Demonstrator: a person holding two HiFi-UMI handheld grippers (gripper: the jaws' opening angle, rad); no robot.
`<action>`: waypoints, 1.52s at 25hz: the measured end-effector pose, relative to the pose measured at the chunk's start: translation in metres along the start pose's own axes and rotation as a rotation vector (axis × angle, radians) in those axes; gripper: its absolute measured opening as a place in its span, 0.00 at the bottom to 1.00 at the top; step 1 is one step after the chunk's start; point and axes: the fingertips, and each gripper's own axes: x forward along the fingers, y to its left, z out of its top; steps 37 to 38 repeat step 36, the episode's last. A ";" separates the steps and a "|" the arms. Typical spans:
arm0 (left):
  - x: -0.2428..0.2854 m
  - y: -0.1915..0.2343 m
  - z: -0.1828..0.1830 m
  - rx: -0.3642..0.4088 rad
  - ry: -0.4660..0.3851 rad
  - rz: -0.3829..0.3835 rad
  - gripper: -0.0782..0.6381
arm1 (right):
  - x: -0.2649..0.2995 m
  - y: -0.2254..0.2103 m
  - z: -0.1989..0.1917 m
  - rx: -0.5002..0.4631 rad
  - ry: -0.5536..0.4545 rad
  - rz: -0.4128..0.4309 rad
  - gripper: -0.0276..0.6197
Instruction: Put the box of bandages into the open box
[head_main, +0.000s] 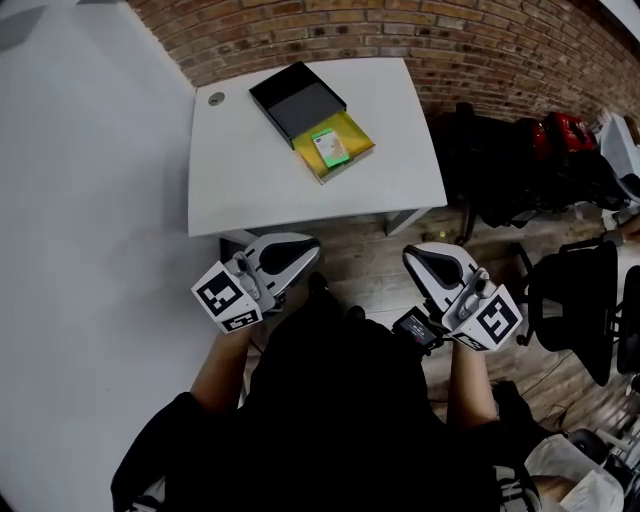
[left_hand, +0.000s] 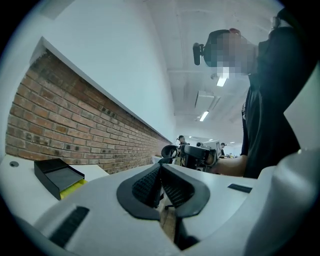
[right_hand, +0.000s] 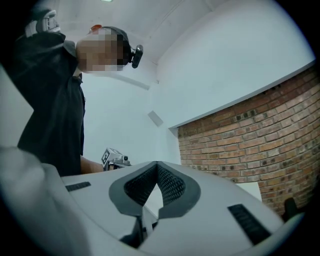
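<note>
The green box of bandages (head_main: 329, 148) lies inside the open yellow box (head_main: 359, 129) on the white table (head_main: 250, 180). The black lid (head_main: 297, 100) leans against the yellow box's far side. In the left gripper view the black lid (left_hand: 56, 175) and the yellow box (left_hand: 73, 187) show at the far left. Both grippers are held low by the person's body, in front of the table's near edge and far from the boxes. My left gripper (head_main: 314, 249) is shut with nothing in it, its pads meeting at the tip (left_hand: 159, 168). My right gripper (head_main: 408, 254) (right_hand: 157, 165) is shut and empty too.
A brick wall (head_main: 400, 30) runs behind the table and a white wall (head_main: 90, 200) stands at its left. Black office chairs (head_main: 580, 300) and bags (head_main: 500, 170) crowd the right side. Wooden floor (head_main: 380, 270) lies between me and the table. A cable hole (head_main: 217, 98) sits at the table's far left corner.
</note>
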 end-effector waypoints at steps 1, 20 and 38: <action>-0.001 -0.008 -0.002 0.000 0.004 0.006 0.14 | -0.005 0.004 0.000 0.002 -0.003 0.004 0.05; -0.006 -0.096 -0.019 -0.001 0.012 0.043 0.14 | -0.047 0.064 -0.020 0.053 -0.027 0.115 0.05; 0.016 -0.088 -0.024 -0.006 0.010 0.026 0.14 | -0.050 0.047 -0.030 0.004 0.024 0.072 0.05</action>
